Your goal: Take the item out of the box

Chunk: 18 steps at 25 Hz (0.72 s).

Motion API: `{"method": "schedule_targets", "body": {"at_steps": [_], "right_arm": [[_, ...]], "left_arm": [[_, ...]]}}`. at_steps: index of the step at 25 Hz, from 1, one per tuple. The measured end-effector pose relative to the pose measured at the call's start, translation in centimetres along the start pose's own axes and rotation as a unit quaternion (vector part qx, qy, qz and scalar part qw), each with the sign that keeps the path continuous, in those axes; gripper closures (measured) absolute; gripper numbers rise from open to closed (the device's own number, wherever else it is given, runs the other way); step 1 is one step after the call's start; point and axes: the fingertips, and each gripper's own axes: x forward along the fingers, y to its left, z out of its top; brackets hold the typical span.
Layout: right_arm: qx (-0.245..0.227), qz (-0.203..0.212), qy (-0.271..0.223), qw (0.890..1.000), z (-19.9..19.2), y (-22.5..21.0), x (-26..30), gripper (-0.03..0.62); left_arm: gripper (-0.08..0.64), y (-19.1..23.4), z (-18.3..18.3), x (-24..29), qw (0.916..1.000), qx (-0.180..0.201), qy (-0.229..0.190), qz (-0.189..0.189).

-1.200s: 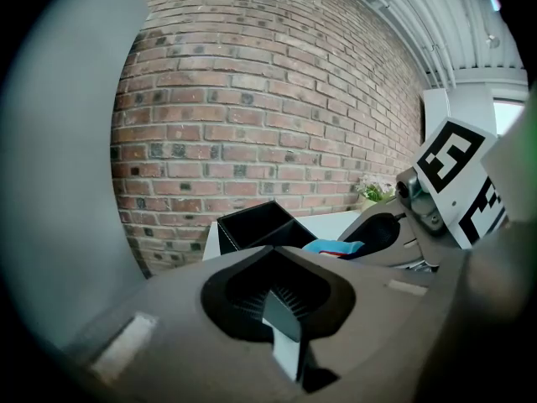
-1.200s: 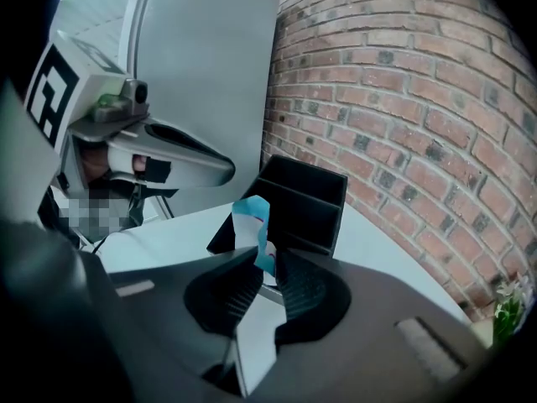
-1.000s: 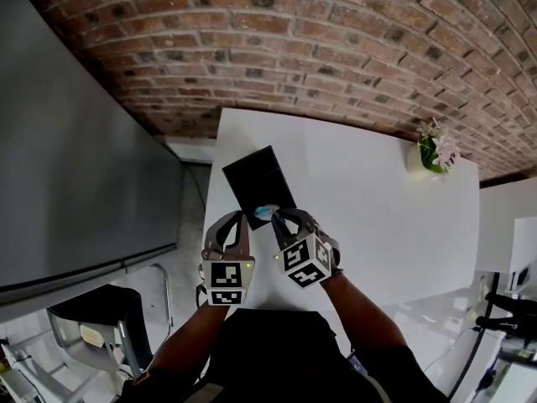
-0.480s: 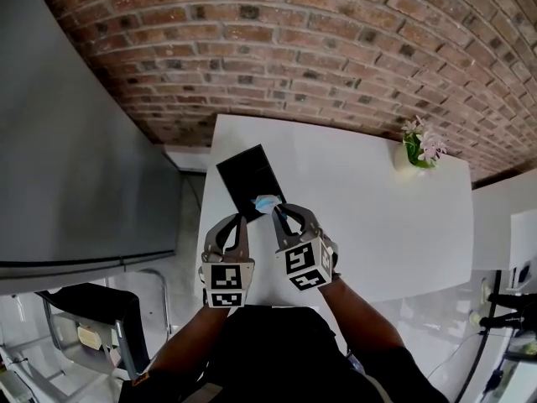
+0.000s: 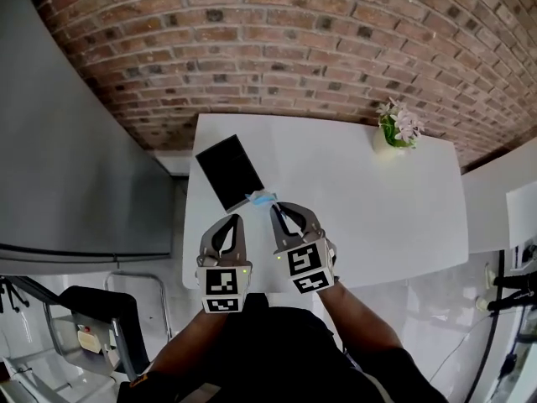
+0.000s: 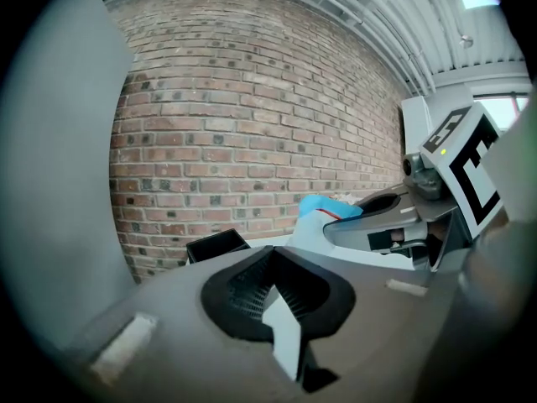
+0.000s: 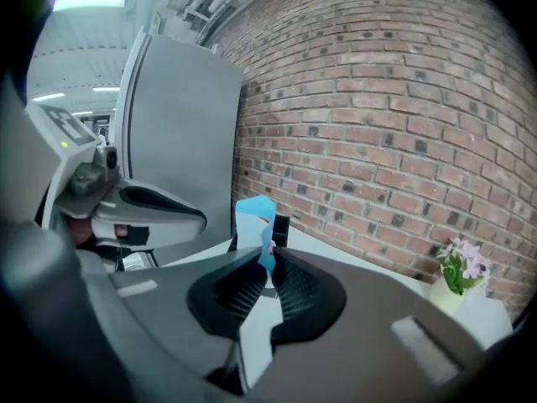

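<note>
A black open box lies at the white table's far left; it also shows as a dark box and behind the held packet. My right gripper is shut on a small light-blue packet, held just past the box's near right corner and above the table. The packet stands up from between the right gripper's pads. My left gripper hovers beside it on the left, shut with nothing in it. From there the packet shows at the right.
A small pot of pink flowers stands at the table's far right corner. A brick wall runs behind the table, and a grey fridge stands to the left. A chair sits on the floor at lower left.
The right gripper has drawn the blue packet off the box's near edge towards me. The left gripper has stayed beside it, and my head view has shifted.
</note>
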Motion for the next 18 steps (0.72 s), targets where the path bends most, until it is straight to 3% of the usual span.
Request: {"method": "schedule_targets", "body": {"at_steps": [18], "right_arm": [[0.077,-0.035,-0.011,0.996,-7.4,-1.3,-14.4,0.578]], "left_arm": [[0.555,-14.6,-1.3,-6.3,0.9985,0.028,-0.008,-0.047]]}}
